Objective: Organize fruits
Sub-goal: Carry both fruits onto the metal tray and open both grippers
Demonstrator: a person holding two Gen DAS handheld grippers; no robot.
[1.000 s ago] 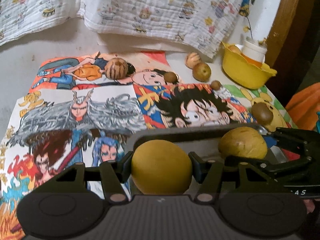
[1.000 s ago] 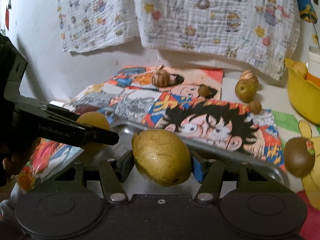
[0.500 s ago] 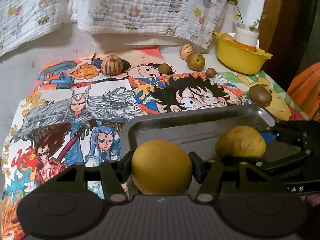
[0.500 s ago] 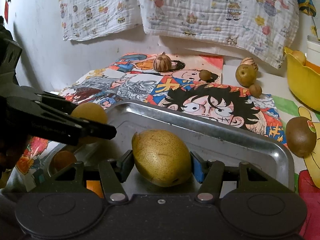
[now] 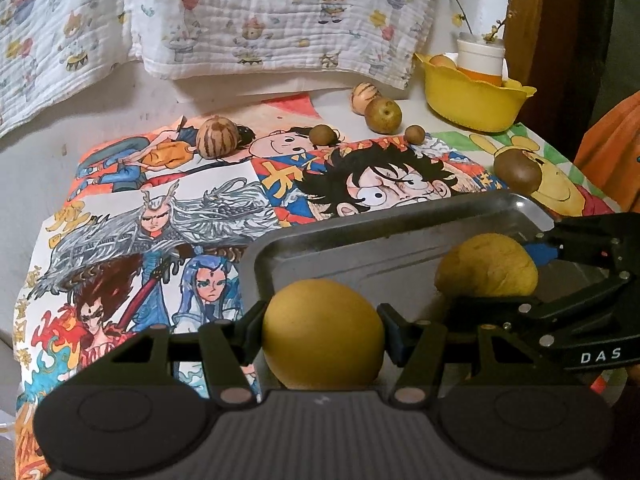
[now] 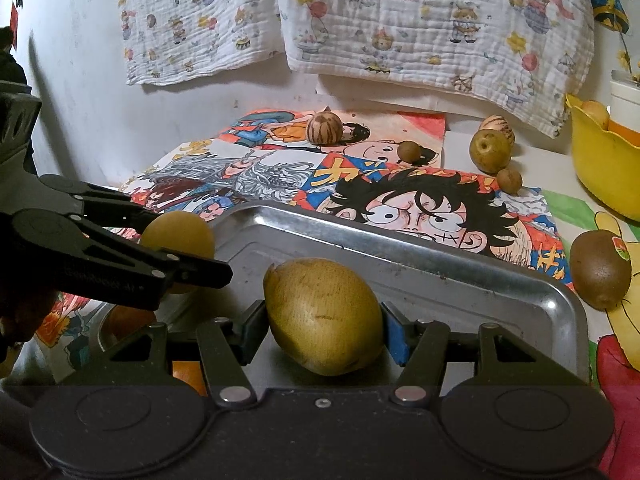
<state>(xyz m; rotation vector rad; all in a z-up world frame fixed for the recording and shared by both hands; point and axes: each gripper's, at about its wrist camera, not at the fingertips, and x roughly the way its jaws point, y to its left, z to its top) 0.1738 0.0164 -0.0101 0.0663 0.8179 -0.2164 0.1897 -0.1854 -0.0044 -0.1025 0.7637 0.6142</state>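
My left gripper (image 5: 323, 334) is shut on a round yellow fruit (image 5: 322, 332) over the near left corner of a metal tray (image 5: 360, 236). My right gripper (image 6: 324, 330) is shut on a speckled yellow-green pear (image 6: 324, 316) low over the tray (image 6: 440, 264). In the left wrist view the pear (image 5: 486, 266) sits in the right gripper's fingers (image 5: 540, 254). In the right wrist view the yellow fruit (image 6: 178, 236) shows behind the left gripper's fingers (image 6: 120, 264). An orange fruit (image 6: 120, 320) lies partly hidden at the tray's left end.
On the cartoon cloth beyond the tray lie a kiwi (image 6: 600, 274), a striped round fruit (image 6: 324, 128), a pear (image 6: 490, 150), another striped fruit (image 6: 498, 124) and two small brown fruits (image 6: 410, 151). A yellow bowl (image 6: 600, 172) stands at the far right. A patterned blanket hangs on the wall.
Both grippers have pulled back and lowered with their fruits, so the whole tray has come into view beneath them. Both stay shut on their fruits.
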